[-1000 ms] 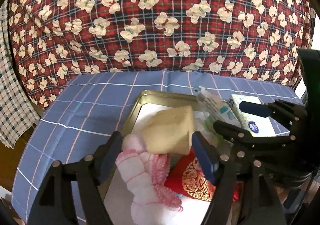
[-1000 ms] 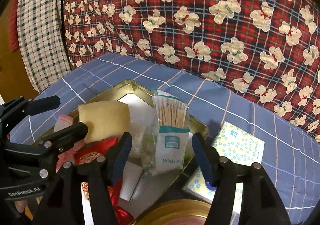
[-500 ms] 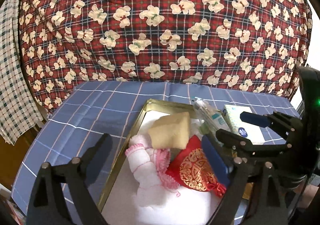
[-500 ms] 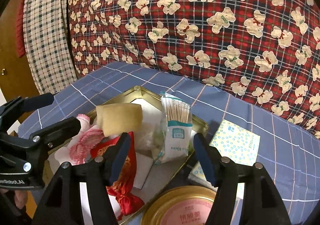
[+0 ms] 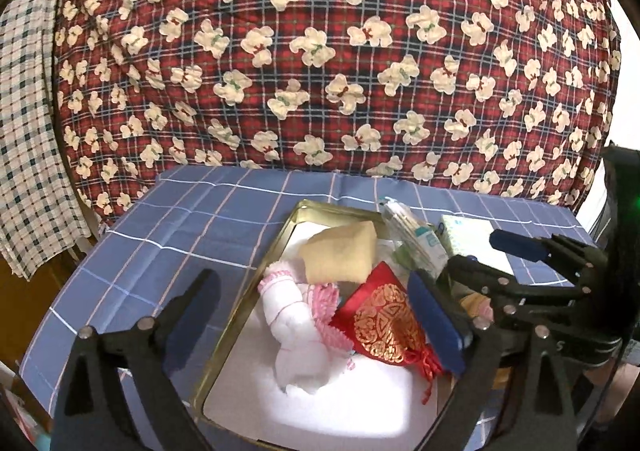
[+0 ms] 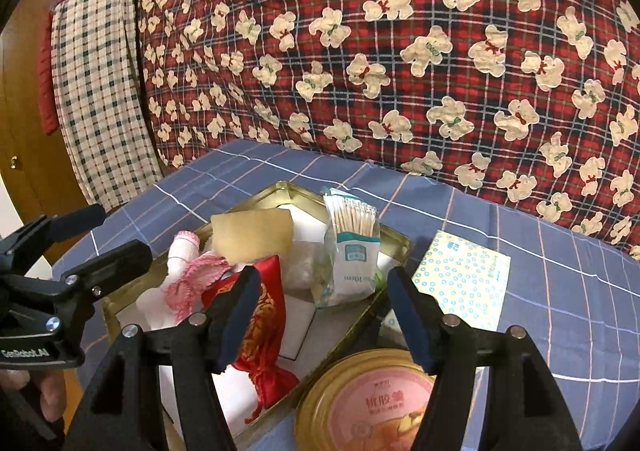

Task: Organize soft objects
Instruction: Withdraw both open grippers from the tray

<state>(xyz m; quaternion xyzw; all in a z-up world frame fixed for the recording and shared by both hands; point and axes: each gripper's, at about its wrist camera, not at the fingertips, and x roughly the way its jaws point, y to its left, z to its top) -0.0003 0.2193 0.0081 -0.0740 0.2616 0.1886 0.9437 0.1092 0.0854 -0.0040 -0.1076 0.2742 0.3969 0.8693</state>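
Left tongs (image 5: pixel 316 315) have just been opening, wide, empty; right tongs (image 6: pixel 324 315) parted, empty; blue checked cloth (image 5: pixel 192 227); red bear-print quilt (image 5: pixel 320 51) behind.

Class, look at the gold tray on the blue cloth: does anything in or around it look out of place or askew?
The cotton swab packet leans up on the gold tray's far rim. The tissue pack lies outside the tray on the blue cloth.
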